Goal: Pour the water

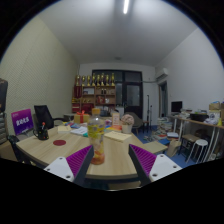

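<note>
Clear bottle [96,140] with orange cap and yellowish liquid, upright, between the magenta pads [81,157]. Gripper [110,158] spread wide; bottle close against the left pad, clear gap to the right one, base hidden behind the fingers, so whether it rests on the table cannot be told. Wooden table [50,148] beneath, scattered with small items too small to name. Purple sign [22,121] far left; shelving [97,93] along the back wall; white stool [199,148] off right.

White-walled room with a ceiling strip light [125,6] at twelve o'clock, stocked shelves [97,92] centre, wooden tabletop [60,150] below.
</note>
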{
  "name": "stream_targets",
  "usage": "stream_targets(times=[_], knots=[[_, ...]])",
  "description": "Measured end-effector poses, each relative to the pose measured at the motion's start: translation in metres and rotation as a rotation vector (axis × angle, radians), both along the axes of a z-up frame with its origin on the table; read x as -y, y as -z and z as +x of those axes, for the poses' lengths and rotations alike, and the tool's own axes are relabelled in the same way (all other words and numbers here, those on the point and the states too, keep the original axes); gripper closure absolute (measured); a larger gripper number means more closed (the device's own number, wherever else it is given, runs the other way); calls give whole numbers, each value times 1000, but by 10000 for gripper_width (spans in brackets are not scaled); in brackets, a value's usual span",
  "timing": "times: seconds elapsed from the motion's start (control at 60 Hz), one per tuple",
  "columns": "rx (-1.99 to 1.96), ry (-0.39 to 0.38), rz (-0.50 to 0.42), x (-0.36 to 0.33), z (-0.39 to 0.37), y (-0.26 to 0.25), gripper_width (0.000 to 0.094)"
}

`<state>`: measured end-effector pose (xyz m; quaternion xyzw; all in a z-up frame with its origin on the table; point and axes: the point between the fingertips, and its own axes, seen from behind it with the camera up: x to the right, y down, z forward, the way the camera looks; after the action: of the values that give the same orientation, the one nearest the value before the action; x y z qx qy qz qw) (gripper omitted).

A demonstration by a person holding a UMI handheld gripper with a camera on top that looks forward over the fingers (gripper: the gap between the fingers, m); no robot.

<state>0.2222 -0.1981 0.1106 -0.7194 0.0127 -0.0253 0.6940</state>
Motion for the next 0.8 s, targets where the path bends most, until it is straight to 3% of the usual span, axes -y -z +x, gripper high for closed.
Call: stream_targets(times=[0.25,0.433,0.45,0.533,0.633,0.8], knots=[[26,16,-41,-111,-56,22,131],[-4,130,-61,-160,-51,46,137],[-14,140,-65,-163,-50,48,149],[-64,176,-86,-172,-49,58,469],[-25,202,-67,-171,-49,56,499],[118,166,-50,-167,-71,36,598]])
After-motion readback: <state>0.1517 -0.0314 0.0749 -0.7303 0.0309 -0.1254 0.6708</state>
